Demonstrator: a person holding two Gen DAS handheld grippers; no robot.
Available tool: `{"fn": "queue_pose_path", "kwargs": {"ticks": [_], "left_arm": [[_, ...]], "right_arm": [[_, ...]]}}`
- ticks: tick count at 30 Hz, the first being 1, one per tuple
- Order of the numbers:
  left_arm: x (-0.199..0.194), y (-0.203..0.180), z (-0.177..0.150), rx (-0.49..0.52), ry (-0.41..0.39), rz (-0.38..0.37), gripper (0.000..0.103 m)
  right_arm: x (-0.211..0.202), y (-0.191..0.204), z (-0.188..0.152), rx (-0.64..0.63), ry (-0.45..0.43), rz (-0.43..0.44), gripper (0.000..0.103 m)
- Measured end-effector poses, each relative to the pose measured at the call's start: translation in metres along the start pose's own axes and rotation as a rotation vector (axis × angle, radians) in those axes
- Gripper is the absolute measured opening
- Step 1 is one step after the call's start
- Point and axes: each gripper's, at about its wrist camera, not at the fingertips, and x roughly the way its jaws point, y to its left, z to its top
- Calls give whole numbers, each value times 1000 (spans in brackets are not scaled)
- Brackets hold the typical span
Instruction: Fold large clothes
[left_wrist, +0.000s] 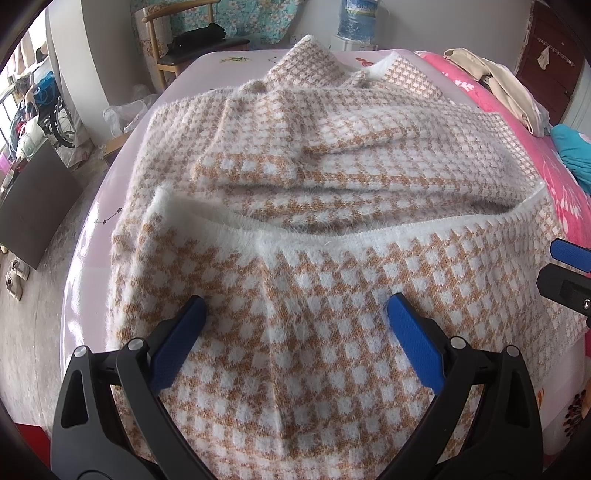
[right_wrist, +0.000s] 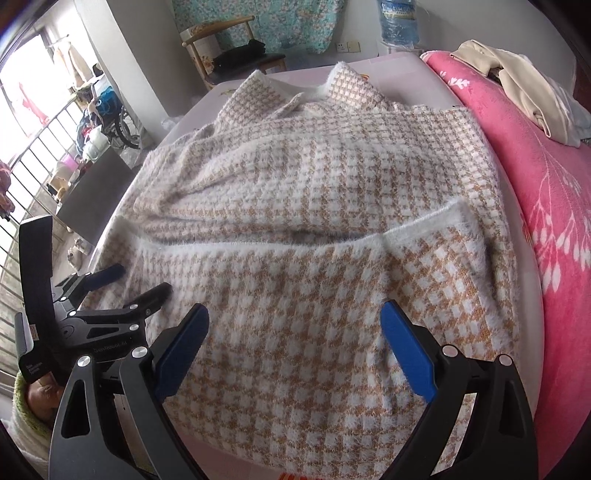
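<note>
A large fuzzy sweater in a white and tan check lies spread on the pale pink table, also filling the right wrist view as the sweater. Its near hem is folded up over the body, the white ribbed edge running across. Both sleeves lie folded over the chest. My left gripper hovers open over the folded-up part, nothing between its blue pads. My right gripper is open above the same part further right. The left gripper shows from the side, jaws apart, at the sweater's left edge.
A pink flowered blanket covers the bed to the right, with beige clothes and a teal cloth on it. A wooden chair with black clothes and a water bottle stand behind the table. A dark board leans at the left.
</note>
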Motion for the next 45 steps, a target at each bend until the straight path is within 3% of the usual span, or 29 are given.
{"fn": "queue_pose_path", "kwargs": {"ticks": [14, 20, 26, 34, 39, 41, 43, 45], "left_arm": [[-5, -1, 7, 35, 16, 7, 95], [-47, 10, 41, 89, -133, -28, 95], [-64, 34, 115, 102, -277, -78, 95], [7, 43, 241, 35, -270, -275, 95], [79, 23, 294, -1, -154, -315, 95], [101, 13, 302, 1, -126, -286, 90], [120, 8, 305, -10, -94, -260, 72], [134, 8, 308, -28, -61, -230, 59]], "right_arm": [[0, 8, 29, -69, 2, 31, 91], [-14, 6, 74, -135, -33, 57, 91], [-13, -20, 157, -73, -73, 142, 91], [68, -64, 278, 67, 11, 189, 91], [136, -81, 325, 113, 72, 149, 80], [159, -87, 334, 122, 95, 121, 75], [178, -92, 337, 131, 124, 100, 66], [191, -97, 337, 145, 154, 107, 49]]}}
